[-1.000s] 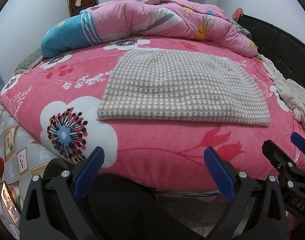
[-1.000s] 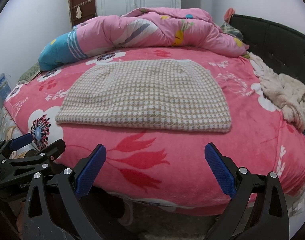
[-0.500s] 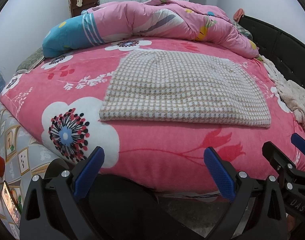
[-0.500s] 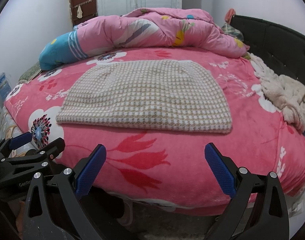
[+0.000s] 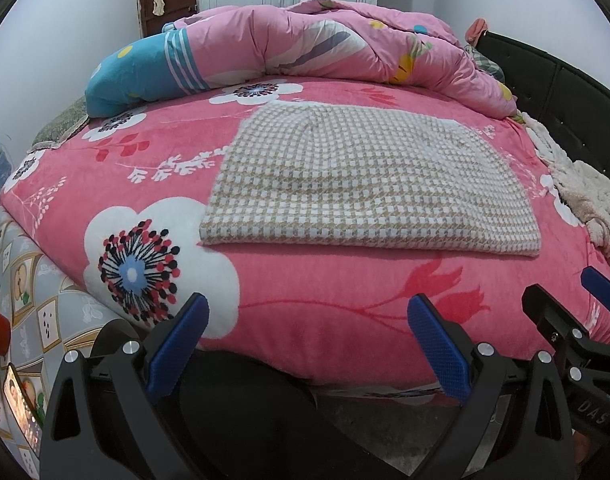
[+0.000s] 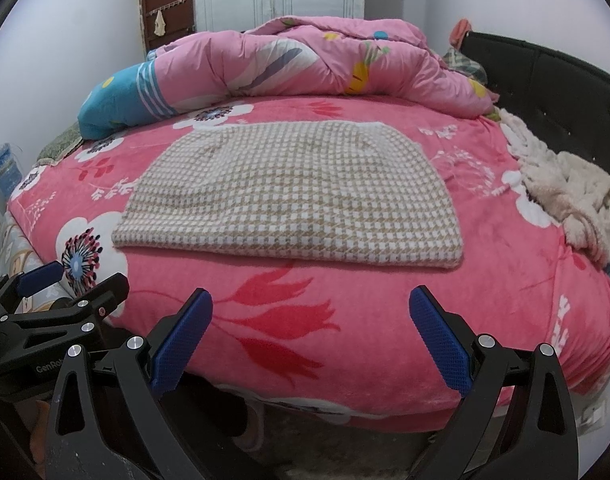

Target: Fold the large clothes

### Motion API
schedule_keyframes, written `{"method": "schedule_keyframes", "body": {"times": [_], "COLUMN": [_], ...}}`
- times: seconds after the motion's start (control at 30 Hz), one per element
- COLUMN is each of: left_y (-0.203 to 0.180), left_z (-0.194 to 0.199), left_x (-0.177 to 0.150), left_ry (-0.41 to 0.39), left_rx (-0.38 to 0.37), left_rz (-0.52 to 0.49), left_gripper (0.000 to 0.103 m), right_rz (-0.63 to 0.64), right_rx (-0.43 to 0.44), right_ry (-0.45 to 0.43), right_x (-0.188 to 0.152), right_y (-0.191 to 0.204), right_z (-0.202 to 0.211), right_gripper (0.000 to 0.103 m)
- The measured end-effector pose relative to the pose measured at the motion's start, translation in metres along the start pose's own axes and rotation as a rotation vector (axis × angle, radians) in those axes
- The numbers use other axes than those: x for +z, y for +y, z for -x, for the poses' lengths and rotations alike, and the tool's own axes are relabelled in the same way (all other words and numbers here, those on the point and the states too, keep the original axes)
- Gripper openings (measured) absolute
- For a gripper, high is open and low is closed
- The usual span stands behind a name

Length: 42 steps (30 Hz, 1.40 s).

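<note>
In the left wrist view the houndstooth garment [image 5: 369,184] is lying flat across the middle of the frame on the pink bedspread [image 5: 325,300], and the left gripper [image 5: 307,336], spread wide and holding nothing, is hovering low at the bottom, so a shallow pinch is probably risking catching plush bedspread with the hem. In the right wrist view the same garment [image 6: 293,196] is sitting centre frame while the right gripper [image 6: 311,330] is also gaping empty at the bottom edge, well short of the cloth, with the other tool poking in at lower left.

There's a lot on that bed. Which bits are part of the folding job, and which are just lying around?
Part of the job:
checked garment, lying flat on the bed
left tongs, open
right tongs, open

Just lying about:
pink quilt, heaped at the far side
cream fleece by the black headboard
flowered pink sheet
</note>
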<state>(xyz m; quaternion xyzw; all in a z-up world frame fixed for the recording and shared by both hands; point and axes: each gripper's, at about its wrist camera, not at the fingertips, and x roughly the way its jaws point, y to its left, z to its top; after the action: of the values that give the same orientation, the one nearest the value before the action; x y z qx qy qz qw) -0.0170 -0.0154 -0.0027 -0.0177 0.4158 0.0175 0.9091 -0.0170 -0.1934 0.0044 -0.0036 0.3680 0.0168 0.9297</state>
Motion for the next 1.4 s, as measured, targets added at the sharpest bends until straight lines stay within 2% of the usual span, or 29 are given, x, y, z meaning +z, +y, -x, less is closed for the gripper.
{"method": "schedule_keyframes", "body": {"times": [1.4], "left_y": [0.0001], "left_z": [-0.0004], "left_x": [-0.0007], "left_ry": [-0.005], "left_rx": [0.009], "left_rz": [-0.004], "left_gripper": [0.098], "right_rz": [0.003], "right_rx": [0.001], "right_ry": [0.007], "right_x": [-0.0021], "right_y": [-0.003], "right_z": [-0.001], "right_gripper": [0.095]}}
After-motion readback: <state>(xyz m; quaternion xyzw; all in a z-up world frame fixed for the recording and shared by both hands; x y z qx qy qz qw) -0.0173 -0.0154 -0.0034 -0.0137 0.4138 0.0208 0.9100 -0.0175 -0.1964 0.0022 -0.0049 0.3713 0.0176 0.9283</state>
